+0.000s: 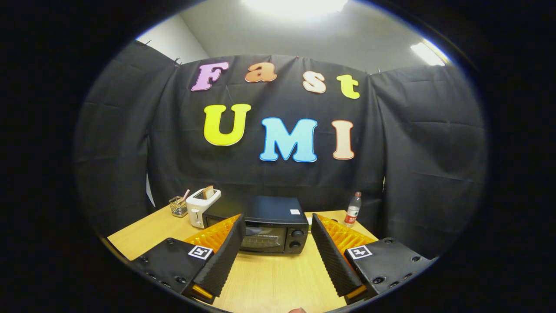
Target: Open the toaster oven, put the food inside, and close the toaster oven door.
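The toaster oven (pixel 273 229) stands on the counter (pixel 269 278) with its door shut, straight ahead of the hand-held gripper (pixel 275 226), whose fingers are spread wide and hold nothing. The oven sits beyond the fingertips, seen in the gap between them. A slice of what looks like bread (pixel 209 191) pokes out of a white pop-up toaster (pixel 201 207) just beside the oven; whether that is the task's food cannot be told, and the oven's dark glass hides what is inside. A shut door and an idle gripper fit either the approach to the door or the job already finished. The water bottle (pixel 353 209) carries a red label, and a small sticker sits on the oven's top; neither is legible.
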Action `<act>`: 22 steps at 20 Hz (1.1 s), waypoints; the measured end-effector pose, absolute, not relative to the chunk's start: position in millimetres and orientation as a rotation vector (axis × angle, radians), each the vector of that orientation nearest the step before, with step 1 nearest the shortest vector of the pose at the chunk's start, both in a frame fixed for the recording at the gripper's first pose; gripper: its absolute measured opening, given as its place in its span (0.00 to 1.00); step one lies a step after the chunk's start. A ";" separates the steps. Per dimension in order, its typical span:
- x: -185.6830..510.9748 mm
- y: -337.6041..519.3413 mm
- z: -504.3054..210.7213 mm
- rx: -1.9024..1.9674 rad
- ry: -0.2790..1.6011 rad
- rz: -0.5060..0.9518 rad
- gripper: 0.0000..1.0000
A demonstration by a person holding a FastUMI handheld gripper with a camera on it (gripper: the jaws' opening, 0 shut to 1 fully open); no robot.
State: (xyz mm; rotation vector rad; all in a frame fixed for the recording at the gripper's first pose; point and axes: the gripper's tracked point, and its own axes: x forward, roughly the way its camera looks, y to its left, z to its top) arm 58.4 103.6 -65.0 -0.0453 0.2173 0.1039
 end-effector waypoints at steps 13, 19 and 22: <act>-1.4 -35.8 17.5 -0.065 0.048 0.013 0.96; -9.6 -76.5 13.5 -0.019 0.056 -0.011 0.96; -10.3 -83.4 10.1 -0.025 0.051 0.001 0.96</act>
